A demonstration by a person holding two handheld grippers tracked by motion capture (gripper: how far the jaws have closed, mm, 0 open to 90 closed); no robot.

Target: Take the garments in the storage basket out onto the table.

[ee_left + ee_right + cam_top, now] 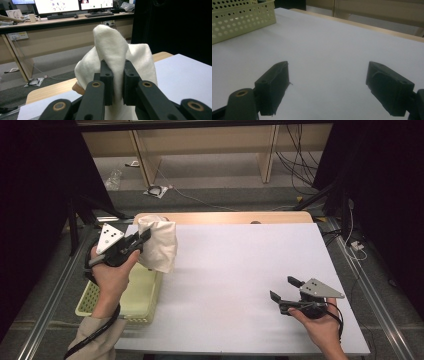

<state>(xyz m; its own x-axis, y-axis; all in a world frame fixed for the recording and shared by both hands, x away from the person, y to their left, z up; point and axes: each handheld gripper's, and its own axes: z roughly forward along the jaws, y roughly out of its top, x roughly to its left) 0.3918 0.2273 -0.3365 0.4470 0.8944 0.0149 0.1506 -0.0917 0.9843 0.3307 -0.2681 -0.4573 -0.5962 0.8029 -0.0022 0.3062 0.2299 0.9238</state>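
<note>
Black jaws of the right gripper (281, 290) stand wide apart, nothing between them, low over the white table sheet (240, 285) at its near right. Right hand (320, 325) grips the body from behind, wrist coming in from the bottom edge, jaws pointing left. Left hand (111, 275) is raised at the table's left side, forearm angled up. Left gripper (142, 237) pinched tight on a fold of the white cloth (159, 247); the cloth hangs above the pale green perforated basket (142, 295). No readable writing anywhere.
</note>
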